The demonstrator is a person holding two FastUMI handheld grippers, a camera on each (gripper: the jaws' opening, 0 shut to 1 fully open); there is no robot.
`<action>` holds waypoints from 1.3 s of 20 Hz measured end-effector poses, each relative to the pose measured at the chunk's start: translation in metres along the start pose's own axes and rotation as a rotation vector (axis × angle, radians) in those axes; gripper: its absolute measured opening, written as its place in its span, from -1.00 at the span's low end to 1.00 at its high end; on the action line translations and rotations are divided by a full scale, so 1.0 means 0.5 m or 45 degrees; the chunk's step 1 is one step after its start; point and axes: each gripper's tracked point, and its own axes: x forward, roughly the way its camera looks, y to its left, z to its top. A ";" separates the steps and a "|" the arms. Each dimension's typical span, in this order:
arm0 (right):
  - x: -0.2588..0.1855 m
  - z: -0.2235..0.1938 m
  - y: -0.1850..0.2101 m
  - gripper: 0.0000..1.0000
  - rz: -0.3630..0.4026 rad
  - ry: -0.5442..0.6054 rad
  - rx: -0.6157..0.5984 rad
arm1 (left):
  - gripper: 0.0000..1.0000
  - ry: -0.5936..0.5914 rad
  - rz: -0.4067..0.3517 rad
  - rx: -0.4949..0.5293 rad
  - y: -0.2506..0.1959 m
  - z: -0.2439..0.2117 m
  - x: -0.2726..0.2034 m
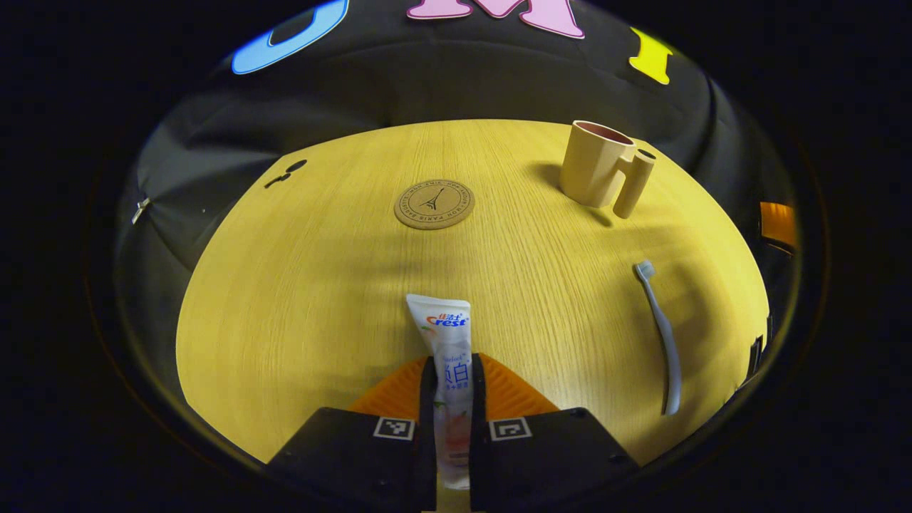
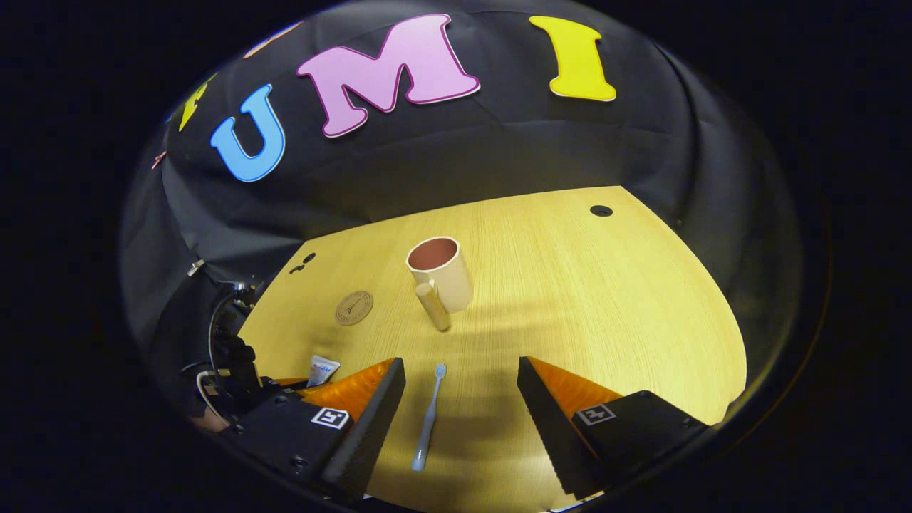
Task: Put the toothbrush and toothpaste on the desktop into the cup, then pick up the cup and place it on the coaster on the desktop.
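A white toothpaste tube (image 1: 449,342) sticks out forward between my left gripper's (image 1: 452,370) fingers, which are shut on its lower half just above the wooden desktop (image 1: 285,299). The beige cup (image 1: 595,164) with a thick handle stands upright at the far right, and the round cork coaster (image 1: 434,204) lies straight ahead. To the right lies the pale blue toothbrush (image 1: 662,335). In the right gripper view, my right gripper (image 2: 462,374) is open above the toothbrush (image 2: 429,417), which lies between its spread fingers. Beyond it are the cup (image 2: 442,274), the coaster (image 2: 354,308) and the toothpaste (image 2: 323,370).
Small dark cable holes sit near the desktop's far corners (image 1: 296,165) (image 2: 600,211). Black cloth walls close off the back and sides. The desktop's left edge (image 1: 192,285) curves close by the left gripper.
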 end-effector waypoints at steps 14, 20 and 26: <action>0.090 -0.124 0.093 0.97 -0.084 0.286 -0.069 | -0.55 -0.146 -0.107 -0.044 0.107 -0.007 -0.164; 0.121 -0.184 0.071 0.97 -0.186 0.374 -0.100 | -0.55 -0.154 -0.124 -0.049 0.114 -0.034 -0.190; 0.138 -0.225 0.064 0.97 -0.235 0.447 -0.174 | -0.55 -0.134 -0.165 -0.040 0.106 -0.054 -0.192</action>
